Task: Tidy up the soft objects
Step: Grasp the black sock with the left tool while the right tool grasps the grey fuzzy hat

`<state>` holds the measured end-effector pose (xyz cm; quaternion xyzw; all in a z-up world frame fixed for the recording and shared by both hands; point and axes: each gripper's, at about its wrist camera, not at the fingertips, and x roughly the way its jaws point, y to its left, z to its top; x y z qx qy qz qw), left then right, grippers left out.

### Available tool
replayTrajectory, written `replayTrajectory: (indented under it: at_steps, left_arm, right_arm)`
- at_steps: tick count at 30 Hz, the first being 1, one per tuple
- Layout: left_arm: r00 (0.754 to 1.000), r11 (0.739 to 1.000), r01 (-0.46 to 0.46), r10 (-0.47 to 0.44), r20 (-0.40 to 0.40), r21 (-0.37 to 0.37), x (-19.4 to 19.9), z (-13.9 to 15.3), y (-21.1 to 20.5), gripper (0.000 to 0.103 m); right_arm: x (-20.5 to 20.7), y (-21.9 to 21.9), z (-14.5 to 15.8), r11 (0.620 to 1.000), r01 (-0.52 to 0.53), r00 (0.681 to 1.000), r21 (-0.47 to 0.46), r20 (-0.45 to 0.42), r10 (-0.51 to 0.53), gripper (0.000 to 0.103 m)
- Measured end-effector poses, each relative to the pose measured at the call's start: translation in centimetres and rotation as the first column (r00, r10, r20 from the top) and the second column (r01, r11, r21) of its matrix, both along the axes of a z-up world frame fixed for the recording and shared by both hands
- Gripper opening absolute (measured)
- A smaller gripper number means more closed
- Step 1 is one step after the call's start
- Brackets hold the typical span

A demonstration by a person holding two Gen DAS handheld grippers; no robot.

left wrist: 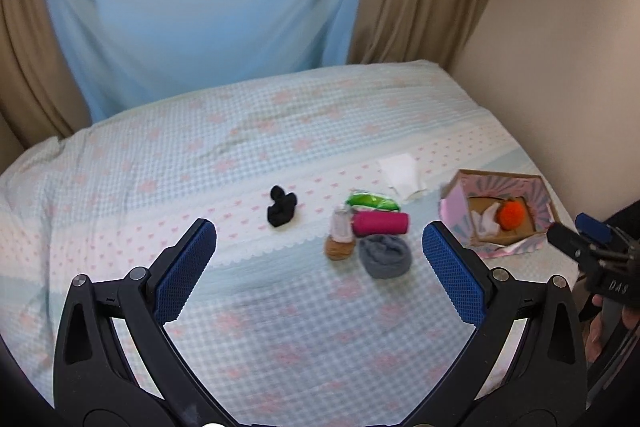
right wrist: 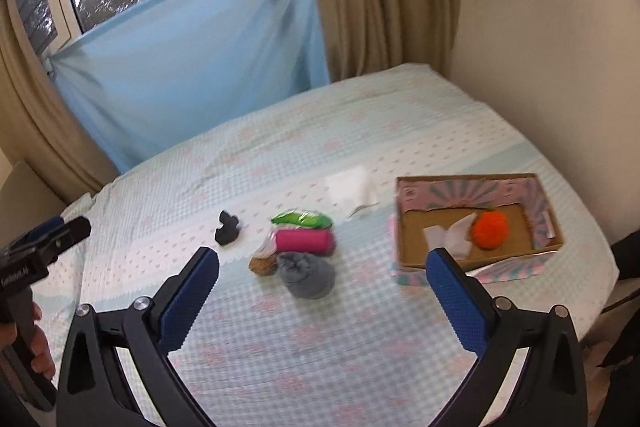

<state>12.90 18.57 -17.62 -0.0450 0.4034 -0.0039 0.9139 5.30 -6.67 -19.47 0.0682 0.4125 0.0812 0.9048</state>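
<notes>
Both claws gape empty, so I drop my right gripper (right wrist: 322,267) squarely over the grey bundle (right wrist: 306,275), squeezing gently for the box (right wrist: 476,259).

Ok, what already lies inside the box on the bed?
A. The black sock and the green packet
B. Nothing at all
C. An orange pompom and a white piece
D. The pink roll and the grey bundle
C: in the right wrist view the box holds an orange pompom beside a white piece; the pink roll, grey bundle, black sock and green packet lie on the bed outside it.
</notes>
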Motion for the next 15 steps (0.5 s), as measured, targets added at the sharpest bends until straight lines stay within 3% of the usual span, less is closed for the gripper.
replayTrajectory:
  at_steps: [9,15]
  left_arm:
    - [0.993,0.999,-0.025,0.021,-0.113,-0.034,7.7,-7.0,2.8,0.103]
    - [0.979,1.0,-0.002,-0.002,-0.204,-0.02,13.7,-13.6,3.5,0.103]
  right_arm:
    - [6.6,3.5,-6.8,0.999,-0.032,0.995,0.027,-0.098,0.035,0.103]
    - [10.4,5.6,-13.3,0.998,-0.058,0.973,0.039,-0.221,0.065,0.103]
